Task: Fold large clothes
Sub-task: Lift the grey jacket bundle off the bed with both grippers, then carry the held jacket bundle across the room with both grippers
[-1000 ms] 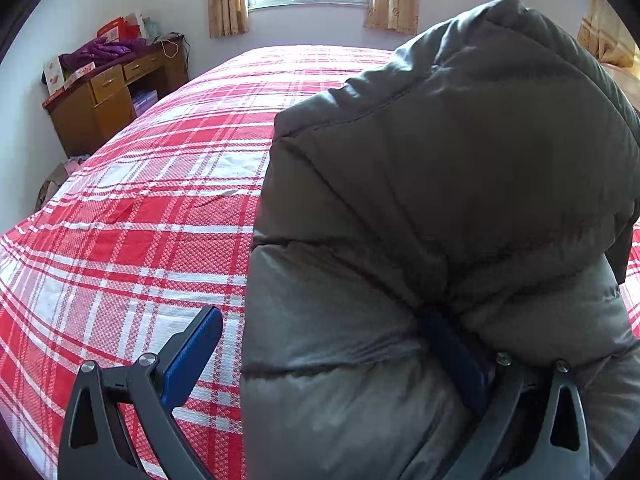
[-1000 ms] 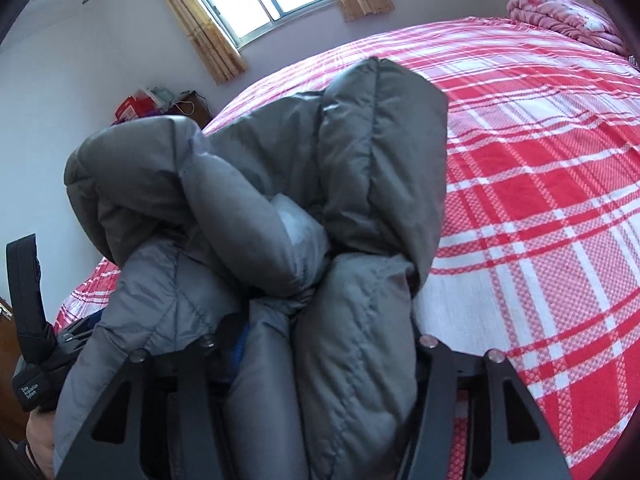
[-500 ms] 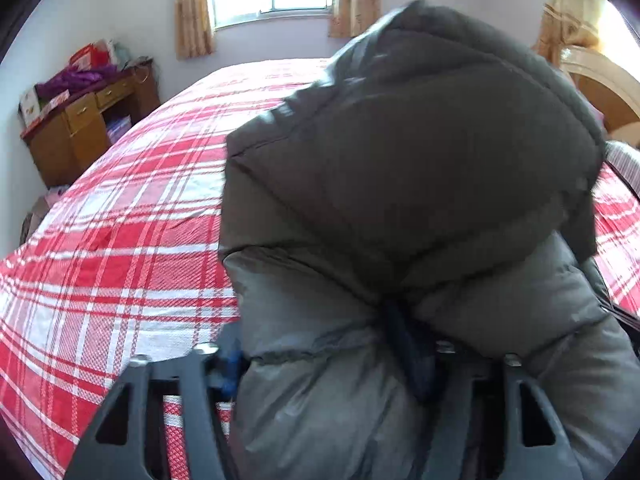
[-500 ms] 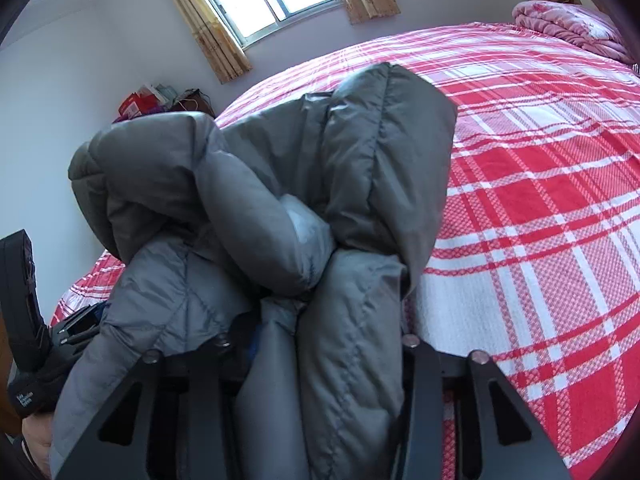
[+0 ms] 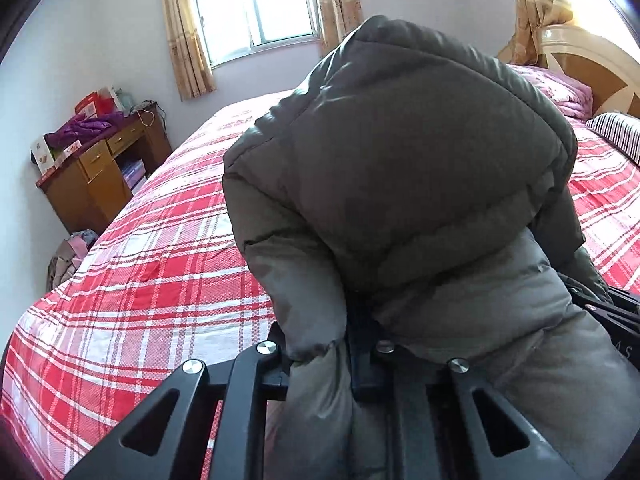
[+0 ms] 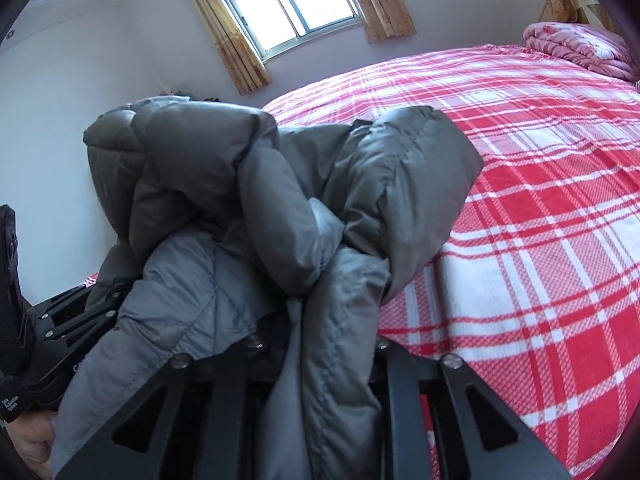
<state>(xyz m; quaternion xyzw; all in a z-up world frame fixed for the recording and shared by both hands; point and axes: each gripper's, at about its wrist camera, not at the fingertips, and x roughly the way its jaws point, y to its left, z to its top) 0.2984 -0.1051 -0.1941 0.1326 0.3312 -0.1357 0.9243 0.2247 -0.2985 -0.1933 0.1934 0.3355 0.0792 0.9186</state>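
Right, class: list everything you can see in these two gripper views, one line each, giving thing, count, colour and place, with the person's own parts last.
Puffer jacket: one, grey, bunched up above the bed, pinched by both grippers.
Bedspread: one, red and white plaid, covering the bed.
Window: one, bright, far wall, between tan curtains.
Desk: one, brown wood, left wall, cluttered on top.
Folded quilt: one, pink, far end of bed.
Headboard: one, cream and brown, far right.
Left gripper: black, jaws closing on jacket.
Right gripper: black, jaws closing on jacket.
Hand: one, lower left corner.
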